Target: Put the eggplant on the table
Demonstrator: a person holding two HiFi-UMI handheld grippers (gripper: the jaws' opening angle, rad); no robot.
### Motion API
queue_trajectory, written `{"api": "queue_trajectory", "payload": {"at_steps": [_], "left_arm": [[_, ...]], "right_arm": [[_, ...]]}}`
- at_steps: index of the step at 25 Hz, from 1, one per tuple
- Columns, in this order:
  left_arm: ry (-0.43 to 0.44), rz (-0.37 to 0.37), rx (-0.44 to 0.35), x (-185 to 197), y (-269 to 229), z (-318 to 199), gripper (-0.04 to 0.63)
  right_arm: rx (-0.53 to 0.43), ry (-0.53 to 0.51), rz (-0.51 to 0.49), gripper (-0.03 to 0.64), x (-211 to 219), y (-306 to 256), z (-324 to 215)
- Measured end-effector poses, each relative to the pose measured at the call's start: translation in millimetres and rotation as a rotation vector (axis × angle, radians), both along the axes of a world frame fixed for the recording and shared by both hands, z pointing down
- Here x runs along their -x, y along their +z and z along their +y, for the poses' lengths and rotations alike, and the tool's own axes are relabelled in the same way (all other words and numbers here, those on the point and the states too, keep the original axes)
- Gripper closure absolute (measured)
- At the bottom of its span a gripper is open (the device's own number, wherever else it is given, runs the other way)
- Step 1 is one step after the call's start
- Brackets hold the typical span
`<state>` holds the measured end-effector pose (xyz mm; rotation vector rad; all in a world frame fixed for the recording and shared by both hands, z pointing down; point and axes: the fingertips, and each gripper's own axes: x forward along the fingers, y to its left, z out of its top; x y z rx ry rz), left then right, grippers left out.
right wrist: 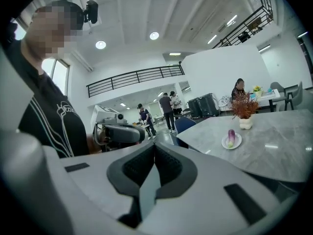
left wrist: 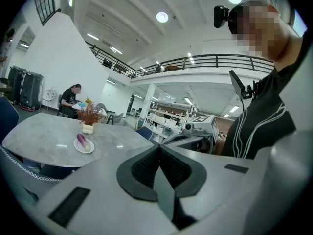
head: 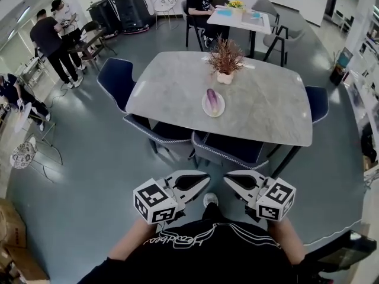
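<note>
A purple eggplant (head: 211,100) lies on a small white plate (head: 219,109) near the middle of the grey marble table (head: 266,111). Both gripper views catch the eggplant (left wrist: 81,140) (right wrist: 231,136) far off on its plate. My left gripper (head: 203,180) and right gripper (head: 229,178) hover close to my chest, well short of the table, tips angled towards each other. Each one is shut with nothing between its jaws, as the left gripper (left wrist: 159,149) and right gripper (right wrist: 154,145) show in their own views.
A dried plant in a white vase (head: 225,61) stands behind the plate. Blue chairs (head: 228,149) are tucked in along the table's near side, another blue chair (head: 116,78) at its left. A seated person (head: 200,5) and standing people (head: 50,40) are in the background.
</note>
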<state>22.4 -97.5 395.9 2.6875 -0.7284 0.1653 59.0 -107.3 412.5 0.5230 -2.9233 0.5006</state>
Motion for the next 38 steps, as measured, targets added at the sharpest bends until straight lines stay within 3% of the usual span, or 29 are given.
{"api": "queue_trajectory", "payload": {"at_steps": [4, 7, 11, 38], "left_arm": [[0.017, 0.089, 0.032, -3.1, -9.8, 26.4, 0.586], [0.002, 0.079, 0.011, -1.7, -11.2, 38.4, 0.586], [-0.019, 0.128, 0.031, -2.4, -10.4, 51.7, 0.587], [-0.015, 0.112, 0.059, -16.2, 4.7, 79.8, 0.586]], "right_arm": [[0.026, 0.005, -0.008, 0.611, -2.2, -5.2, 22.8], [0.031, -0.009, -0.009, 0.611, 2.9, -6.2, 38.9], [0.04, -0.027, -0.003, 0.611, 2.9, 1.2, 57.2], [0.067, 0.025, -0.002, 0.611, -18.0, 20.5, 80.4]]}}
